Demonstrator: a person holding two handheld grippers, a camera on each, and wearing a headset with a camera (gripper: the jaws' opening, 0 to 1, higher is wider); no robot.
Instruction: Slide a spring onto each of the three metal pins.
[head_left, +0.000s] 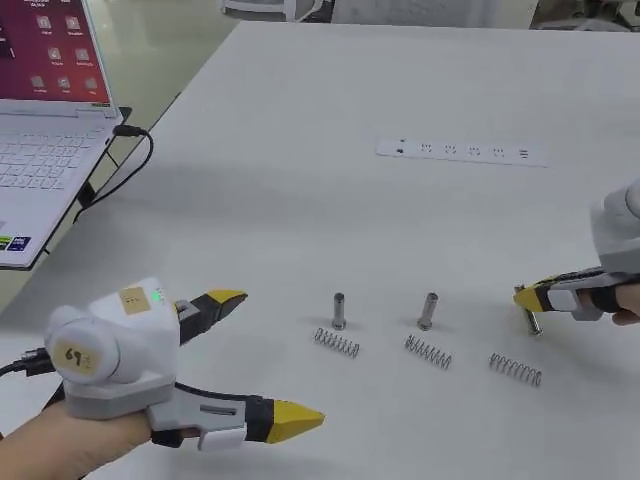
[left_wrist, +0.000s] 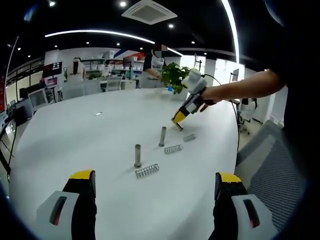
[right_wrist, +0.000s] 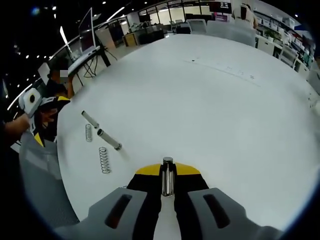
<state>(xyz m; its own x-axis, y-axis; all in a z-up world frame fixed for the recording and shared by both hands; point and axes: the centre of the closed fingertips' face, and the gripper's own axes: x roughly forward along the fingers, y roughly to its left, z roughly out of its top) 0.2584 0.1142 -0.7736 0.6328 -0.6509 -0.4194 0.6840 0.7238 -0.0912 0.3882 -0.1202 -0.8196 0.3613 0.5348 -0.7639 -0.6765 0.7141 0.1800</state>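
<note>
Head view: on the smooth white table (head_left: 330, 190), a short cylindrical steel pin (head_left: 339, 310) and a second steel pin (head_left: 428, 311) stand upright. Coiled wire springs lie just in front: left spring (head_left: 336, 343), middle spring (head_left: 428, 352), right spring (head_left: 515, 369). Open tabletop surrounds them, with the flat white power strip (head_left: 462, 151) well behind. The right gripper (head_left: 524, 297) reaches in level from the right, clamped on the third steel pin (head_left: 534, 322). The left gripper (head_left: 268, 358) is held low at the near left, its yellow-tipped jaws wide apart.
</note>
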